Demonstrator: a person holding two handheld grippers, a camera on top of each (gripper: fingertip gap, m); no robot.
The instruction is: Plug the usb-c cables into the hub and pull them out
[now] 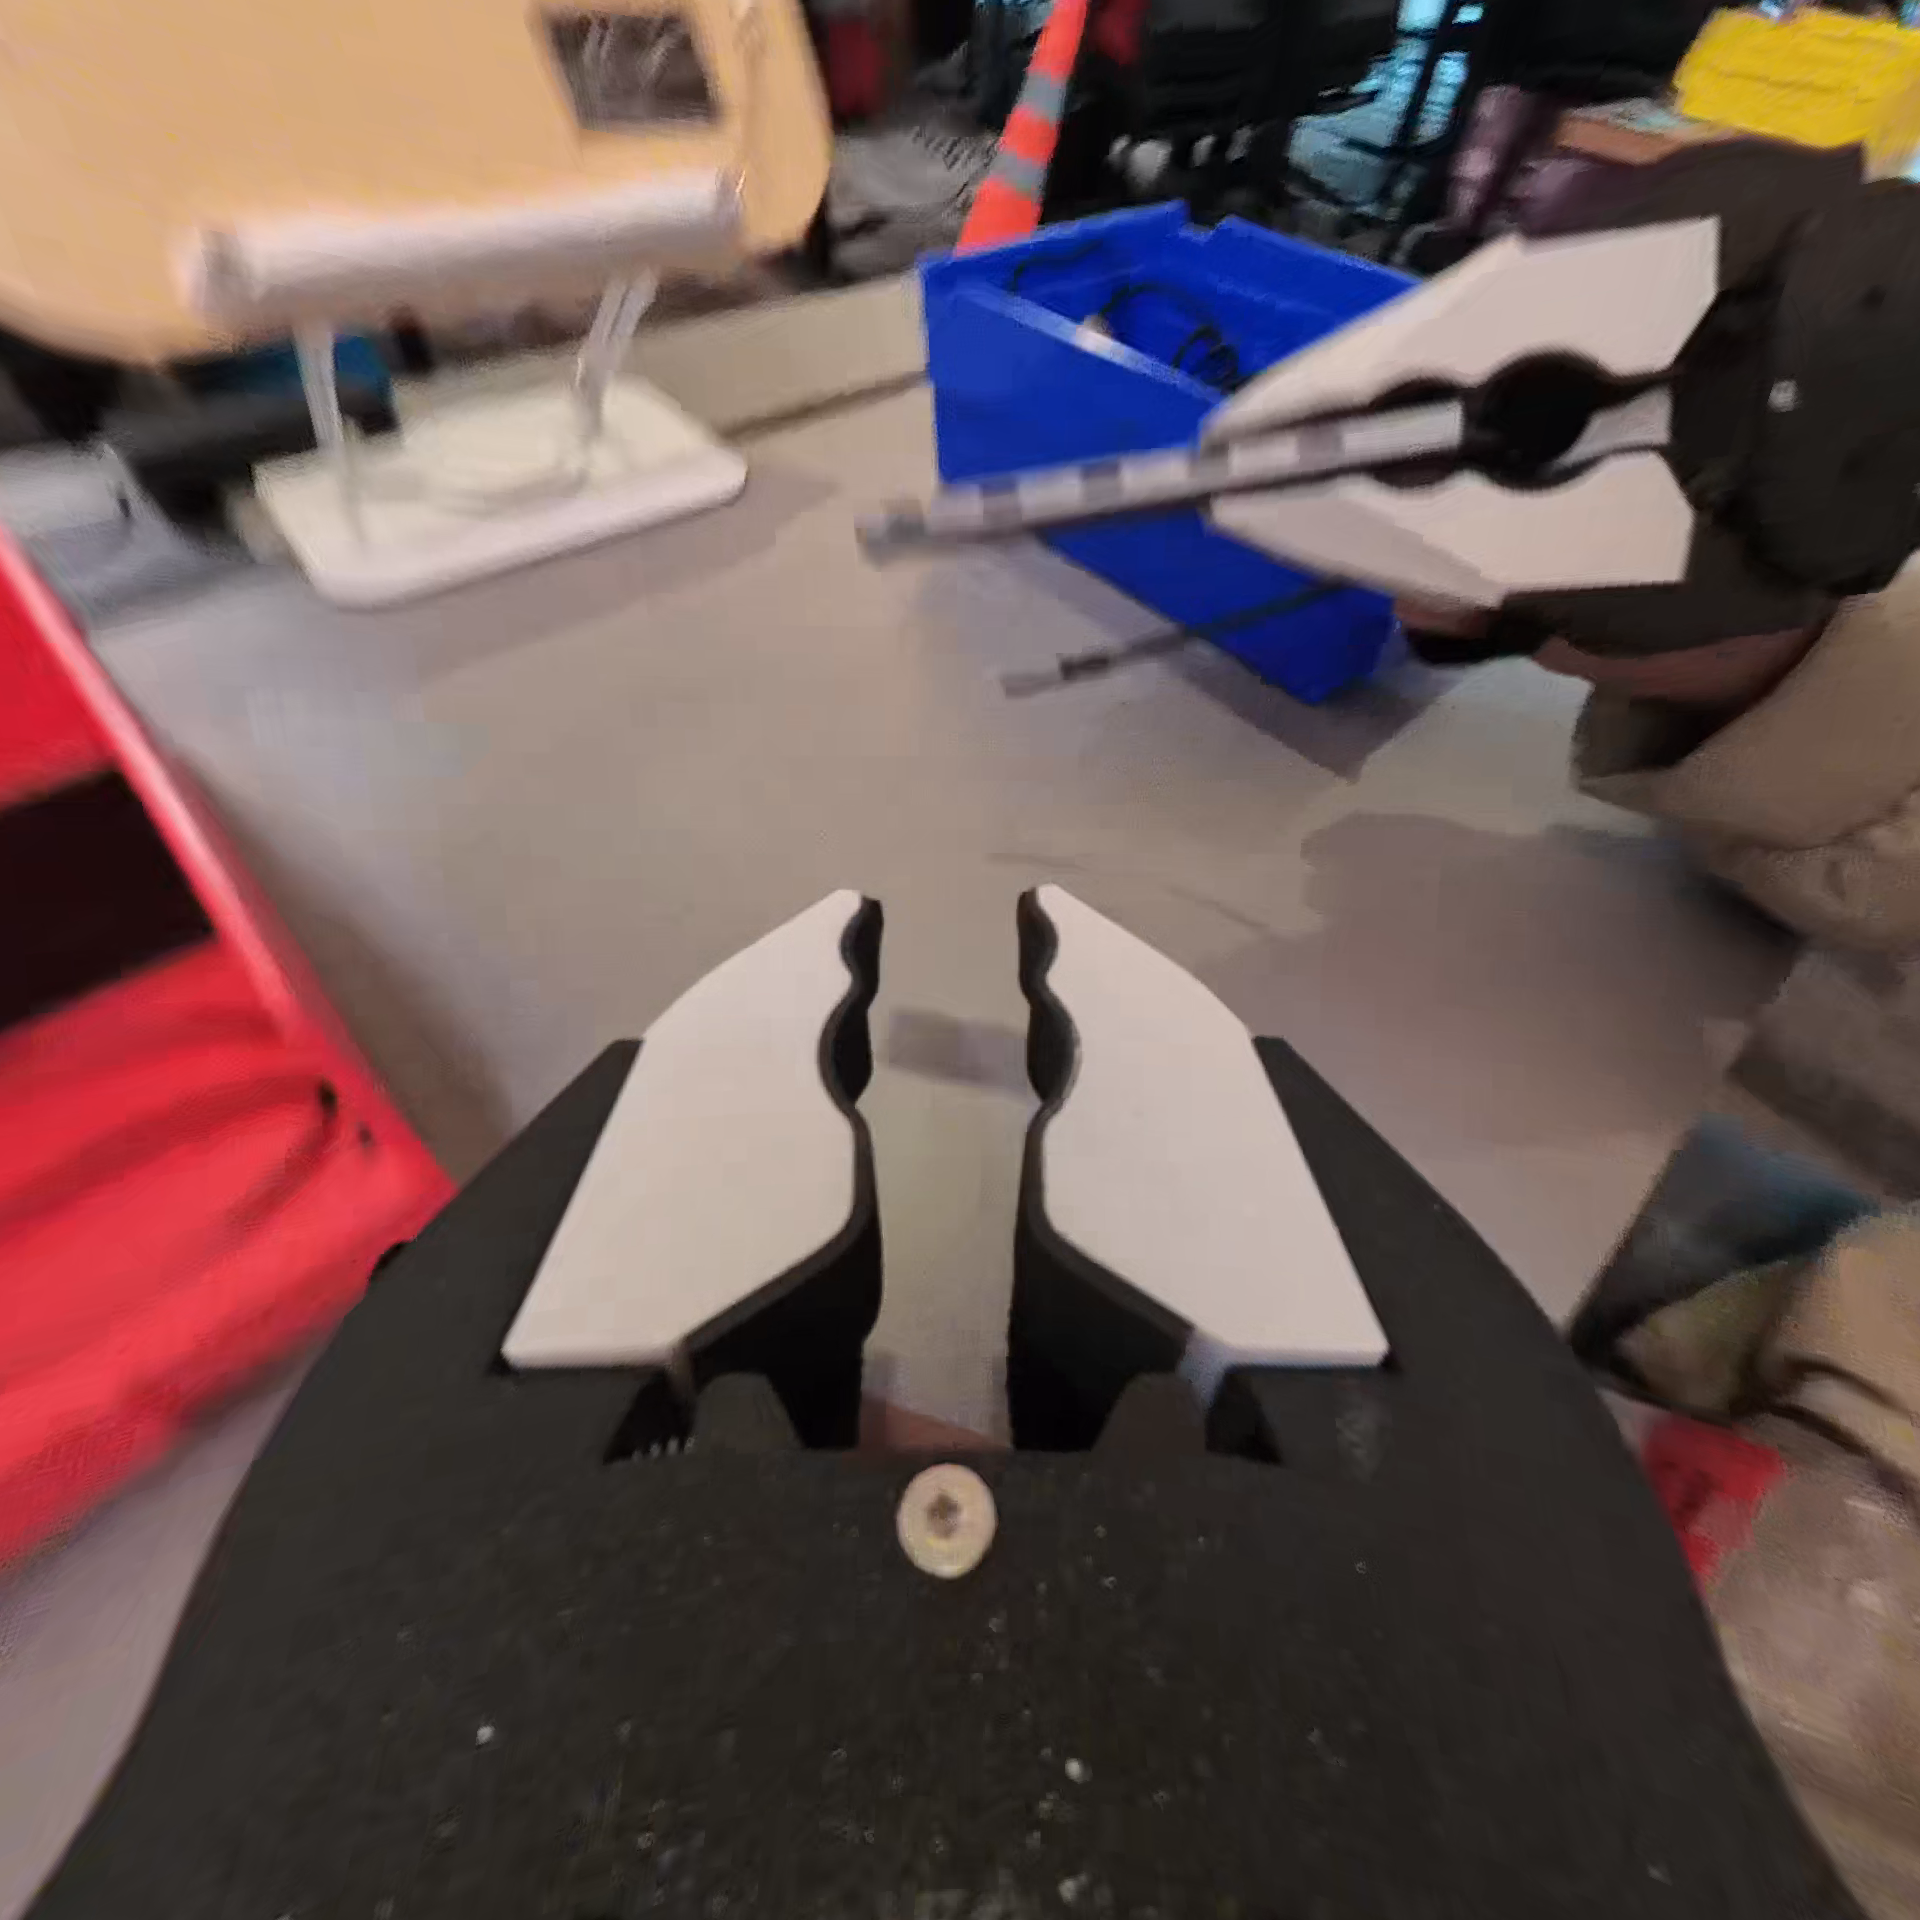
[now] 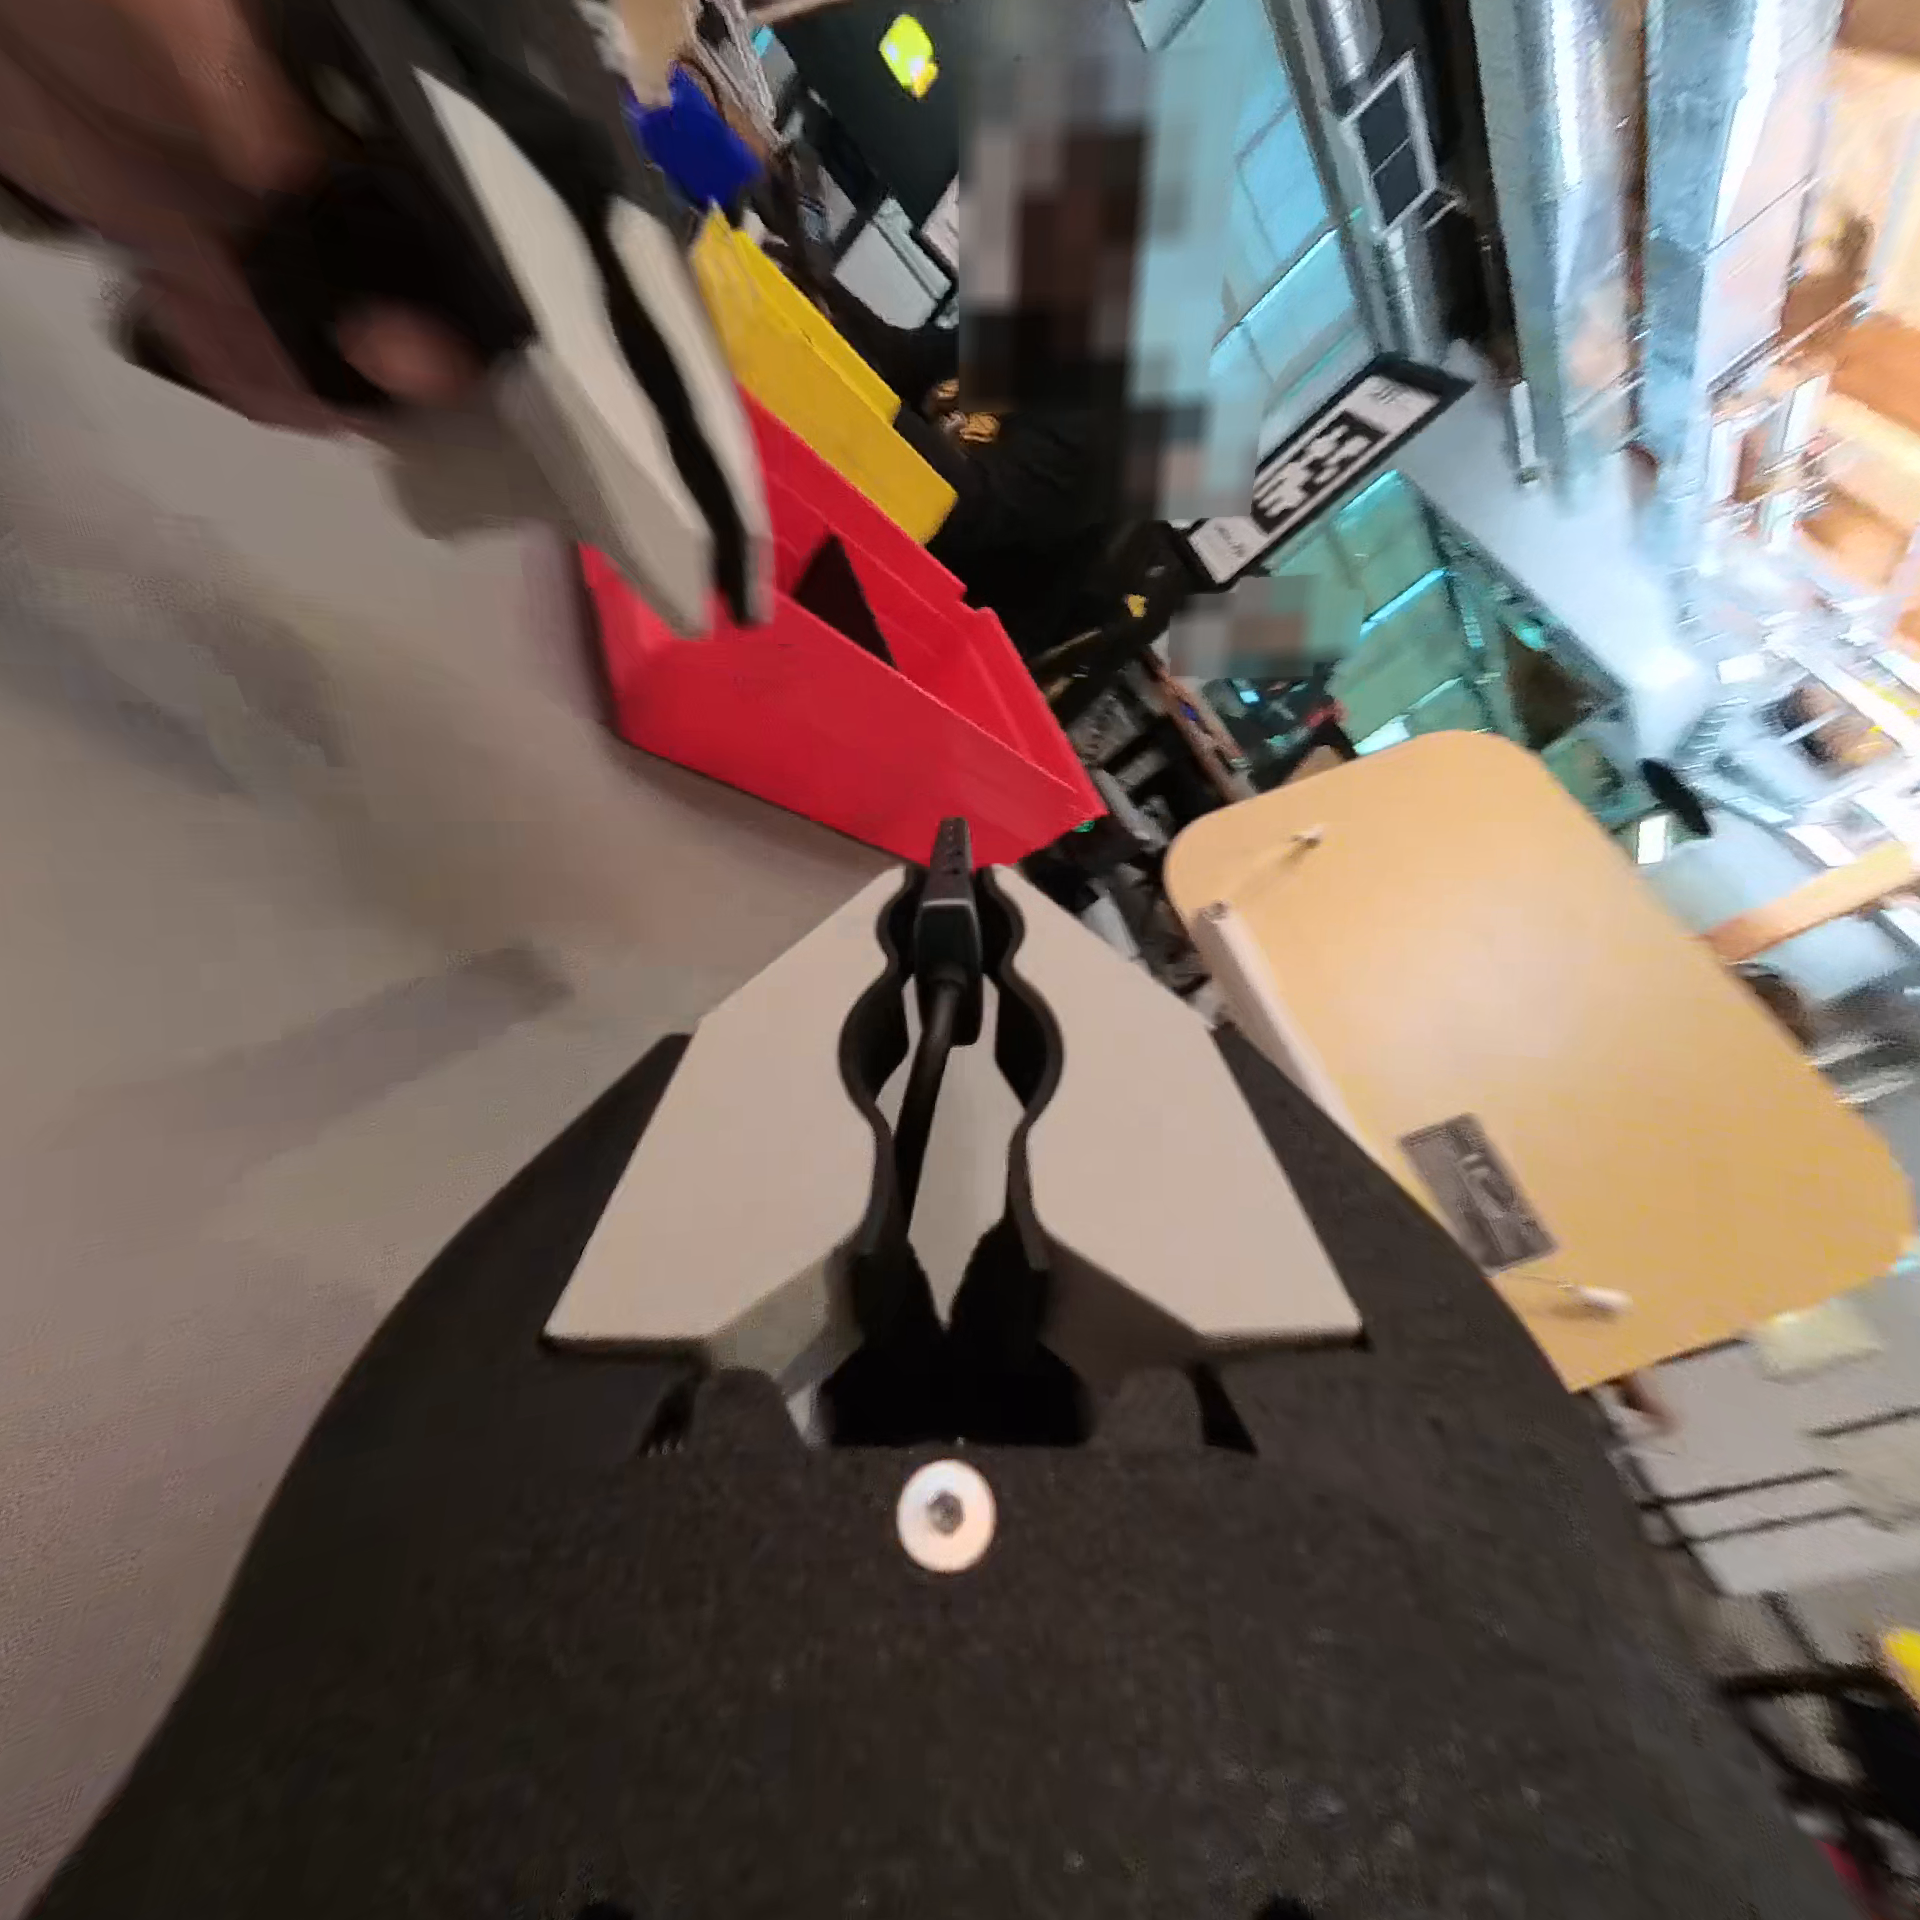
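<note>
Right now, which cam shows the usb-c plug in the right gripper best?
The right wrist view: the usb-c plug sits sharp between the right gripper fingers, tip poking past them, cable trailing back. The left wrist view shows that gripper from the side, shut, with only a blurred grey streak sticking out of it.

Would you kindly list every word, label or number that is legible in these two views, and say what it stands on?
Black-and-white sign hanging in the background: bold print, which I do not copy out.
Grey sticker on the tan board: too blurred to read.
Small white mark on the dark sleeve: too small to read.
No other legible text shows in either view.
</note>
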